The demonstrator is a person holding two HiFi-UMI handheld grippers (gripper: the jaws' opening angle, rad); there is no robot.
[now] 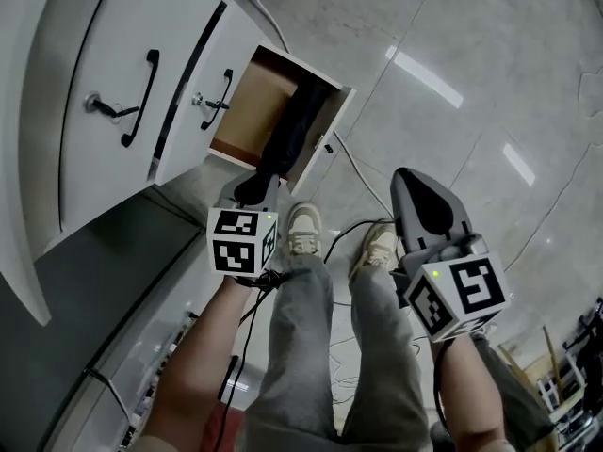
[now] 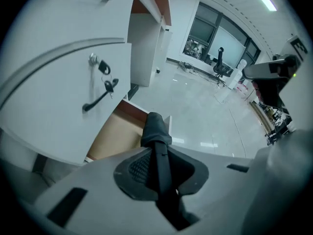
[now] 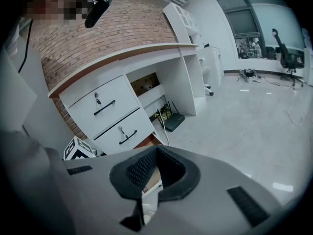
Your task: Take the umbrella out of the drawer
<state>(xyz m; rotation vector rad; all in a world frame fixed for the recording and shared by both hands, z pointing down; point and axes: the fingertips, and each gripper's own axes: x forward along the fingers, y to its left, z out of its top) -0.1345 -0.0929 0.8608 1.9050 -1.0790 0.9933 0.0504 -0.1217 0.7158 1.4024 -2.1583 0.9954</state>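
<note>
The black folded umbrella (image 1: 287, 135) hangs half out of the open lower drawer (image 1: 325, 130), its far end still over the brown drawer floor. My left gripper (image 1: 256, 188) is shut on the umbrella's near end. In the left gripper view the umbrella (image 2: 156, 131) runs up between the dark pads of the left gripper (image 2: 159, 168), above the drawer (image 2: 115, 131). My right gripper (image 1: 426, 203) hovers to the right over the floor, apart from the umbrella. In its own view the right gripper (image 3: 155, 173) has its pads together with nothing between them.
The shut upper drawer (image 1: 113, 92) has a black handle and keys in its lock (image 1: 94, 104). A cable (image 1: 363, 172) trails over the tiled floor beside the open drawer. The person's shoes (image 1: 303, 229) stand just below the drawer. A black box (image 3: 172, 121) sits under the desk.
</note>
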